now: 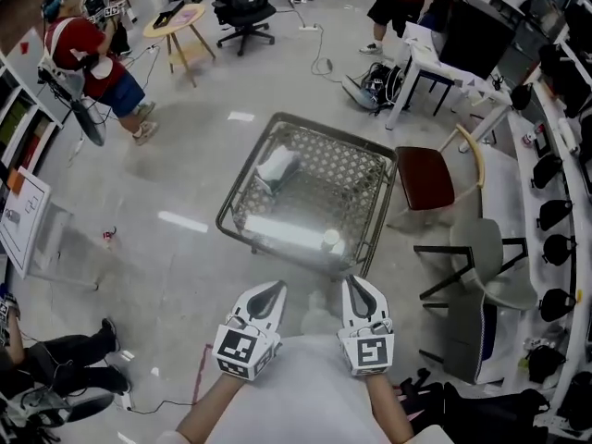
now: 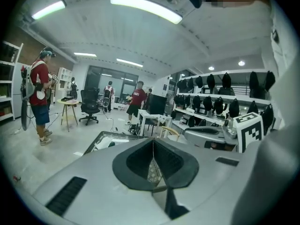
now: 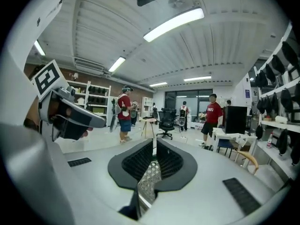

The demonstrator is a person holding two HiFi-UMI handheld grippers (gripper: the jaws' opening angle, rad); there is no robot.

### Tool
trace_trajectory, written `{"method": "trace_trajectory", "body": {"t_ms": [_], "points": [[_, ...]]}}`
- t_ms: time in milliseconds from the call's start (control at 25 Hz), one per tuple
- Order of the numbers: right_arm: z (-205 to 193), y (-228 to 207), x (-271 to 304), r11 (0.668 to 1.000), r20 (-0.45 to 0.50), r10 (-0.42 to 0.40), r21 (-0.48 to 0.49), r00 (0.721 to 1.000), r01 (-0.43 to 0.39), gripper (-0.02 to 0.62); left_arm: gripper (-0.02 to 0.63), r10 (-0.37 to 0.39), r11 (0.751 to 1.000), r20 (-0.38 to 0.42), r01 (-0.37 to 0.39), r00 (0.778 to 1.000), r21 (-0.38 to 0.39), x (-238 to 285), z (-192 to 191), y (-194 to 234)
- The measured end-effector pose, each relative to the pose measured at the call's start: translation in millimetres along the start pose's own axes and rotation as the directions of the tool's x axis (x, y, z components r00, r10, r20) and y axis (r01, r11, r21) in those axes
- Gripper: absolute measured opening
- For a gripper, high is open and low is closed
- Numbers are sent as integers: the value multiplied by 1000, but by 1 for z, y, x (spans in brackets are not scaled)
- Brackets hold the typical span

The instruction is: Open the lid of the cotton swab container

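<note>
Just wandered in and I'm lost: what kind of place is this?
Probably an office-like lab or workshop: a swivel chair, a white desk, rows of shelved dark gear, and people standing about.

Glass-topped wire table (image 1: 350, 188), white bundle (image 1: 277, 166) near its left edge, red-seated chair (image 1: 425, 178) beside its right edge

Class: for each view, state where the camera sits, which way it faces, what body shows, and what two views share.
Head view: on the head, facing steeply down at the glass table; left tool, right tool and forearms show.
Left gripper view: on the left tool, facing across the room; its shut jaws show.
Right gripper view: likewise on the right tool.
Shared: both gripper views show the office chair.
</note>
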State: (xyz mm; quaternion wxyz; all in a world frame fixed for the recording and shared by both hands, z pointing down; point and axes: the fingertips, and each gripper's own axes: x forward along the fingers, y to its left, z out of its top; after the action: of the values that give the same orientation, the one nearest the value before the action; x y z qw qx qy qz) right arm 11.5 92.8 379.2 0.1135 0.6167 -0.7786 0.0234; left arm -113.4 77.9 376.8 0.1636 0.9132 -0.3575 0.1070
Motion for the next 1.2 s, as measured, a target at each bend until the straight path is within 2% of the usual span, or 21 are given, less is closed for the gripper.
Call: {"method": "trace_trajectory", "body": {"t_ms": [280,520,720,840,960,1000,1120,1200], "points": [[-17,-58,62,996,-26,86,13,996,-86,2,6,49,999,-3,-49,999,7,80,16,15],[-48,-78,92,991,-78,133,32,988,-131,2,6,58,998,-41,-59,997,-11,123,14,24],[-67,-84,113,991,-112,132,29,985,-130,2,6,49,998,-92,-51,995,-21,146,-4,37],[-78,-89,120,988,-119,144,74,982,-135,2,6,48,999,-123,-51,991,-15,155,-14,40],[-97,-100,129,976,-117,160,169,980,-139,2,6,36,999,-128,-38,991,-11,168,-20,39],[-106,-101,134,977,-125,162,162,979,-141,3,6,33,999,-130,-35,991,-12,173,-23,40],[-139,-99,151,983,-186,173,95,967,-158,18,6,25,999,-157,-28,987,-17,184,-35,45],[-161,-95,156,980,-216,193,99,957,-176,76,6,15,1000,-176,-18,984,-15,189,-44,44]]}}
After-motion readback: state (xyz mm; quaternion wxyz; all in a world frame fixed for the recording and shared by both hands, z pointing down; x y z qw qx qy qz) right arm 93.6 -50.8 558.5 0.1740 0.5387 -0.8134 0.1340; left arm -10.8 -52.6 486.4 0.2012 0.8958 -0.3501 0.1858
